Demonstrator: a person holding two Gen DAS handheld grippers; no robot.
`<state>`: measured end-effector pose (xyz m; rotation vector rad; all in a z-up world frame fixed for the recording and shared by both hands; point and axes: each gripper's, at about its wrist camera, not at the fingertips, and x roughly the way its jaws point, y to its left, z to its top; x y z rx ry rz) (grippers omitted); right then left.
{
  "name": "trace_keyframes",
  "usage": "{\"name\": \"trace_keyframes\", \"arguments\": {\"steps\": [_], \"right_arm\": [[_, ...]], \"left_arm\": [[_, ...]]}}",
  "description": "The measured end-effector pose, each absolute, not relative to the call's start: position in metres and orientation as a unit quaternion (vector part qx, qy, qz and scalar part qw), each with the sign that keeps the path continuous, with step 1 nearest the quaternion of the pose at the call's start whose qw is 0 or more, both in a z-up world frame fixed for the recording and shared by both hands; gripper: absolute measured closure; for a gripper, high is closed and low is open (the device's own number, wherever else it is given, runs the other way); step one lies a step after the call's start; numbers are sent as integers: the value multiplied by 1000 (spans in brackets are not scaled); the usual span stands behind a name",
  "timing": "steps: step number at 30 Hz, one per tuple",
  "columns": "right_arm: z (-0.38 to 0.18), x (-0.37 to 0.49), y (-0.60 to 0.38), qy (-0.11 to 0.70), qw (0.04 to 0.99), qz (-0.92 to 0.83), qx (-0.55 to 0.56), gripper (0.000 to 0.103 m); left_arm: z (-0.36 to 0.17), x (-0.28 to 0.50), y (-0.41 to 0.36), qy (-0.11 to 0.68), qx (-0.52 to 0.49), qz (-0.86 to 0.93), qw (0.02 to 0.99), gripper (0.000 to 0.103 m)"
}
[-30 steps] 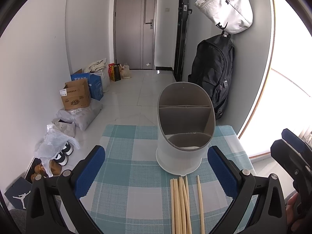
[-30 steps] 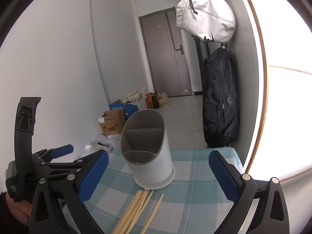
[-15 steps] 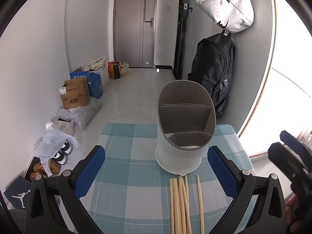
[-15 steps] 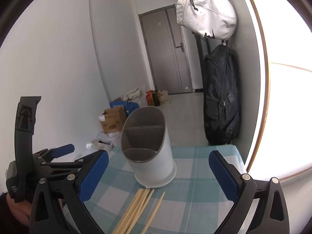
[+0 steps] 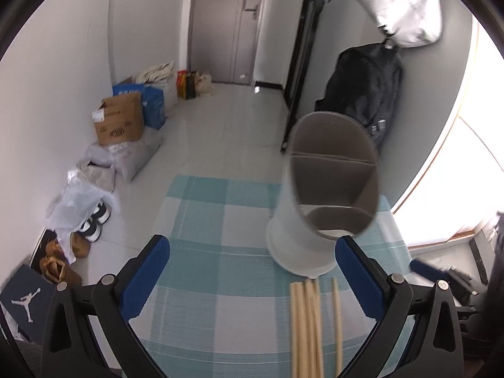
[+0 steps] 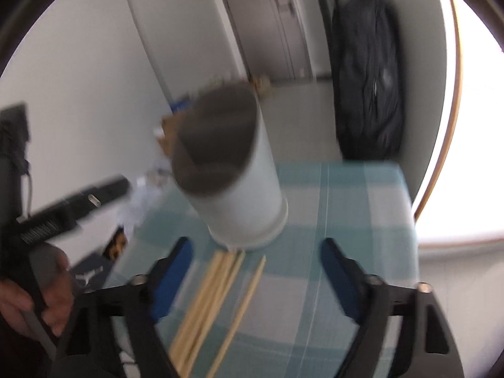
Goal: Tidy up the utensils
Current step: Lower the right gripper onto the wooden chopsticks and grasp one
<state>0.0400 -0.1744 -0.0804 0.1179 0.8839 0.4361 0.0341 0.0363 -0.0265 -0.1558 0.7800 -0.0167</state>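
Observation:
A white utensil holder [image 5: 308,220] with grey inner compartments stands on the blue checked tablecloth [image 5: 214,252]; it also shows in the blurred right wrist view [image 6: 239,189]. Several wooden chopsticks [image 5: 310,324] lie on the cloth just in front of it, with one chopstick [image 5: 337,321] apart to their right. In the right wrist view the chopsticks [image 6: 208,302] lie between the fingers. My left gripper [image 5: 252,274] is open and empty, left of the holder. My right gripper [image 6: 255,277] is open and empty, above the chopsticks.
Cardboard boxes [image 5: 118,123], bags and shoes [image 5: 91,223] line the floor by the left wall. A black backpack [image 5: 362,88] and a white bag [image 5: 406,3] hang on the right wall. The table's far edge [image 5: 220,178] is behind the holder.
Both grippers have tilted down and moved closer to the table. The right gripper has swung over the chopsticks. The left view has shifted left, so the holder now sits to the right.

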Motion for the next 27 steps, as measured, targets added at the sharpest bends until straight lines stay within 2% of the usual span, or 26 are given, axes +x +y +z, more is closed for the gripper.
{"name": "trace_keyframes", "arguments": {"steps": [2,7,9,11,18,20,27], "right_arm": [[-95,49,-168,464,858,214,56,45],[-122,64,-144,537,812,226,30,64],[-132,68,-134,566,797,211,13,65],[-138,70,-129,576,790,207,11,73],[-143,65,-108,592,788,159,-58,81],[-144,61,-108,585,796,142,-69,95],[-140,60,-137,563,815,134,-11,99]], "left_arm": [[-33,39,46,394,-87,1,915,1],[-46,46,67,424,-113,16,899,1],[-48,46,71,431,-114,22,895,1],[-50,46,75,437,-121,23,891,1],[-54,50,86,450,-120,33,885,1],[-56,49,86,454,-115,33,883,1],[-73,47,80,490,-87,23,867,1]]}}
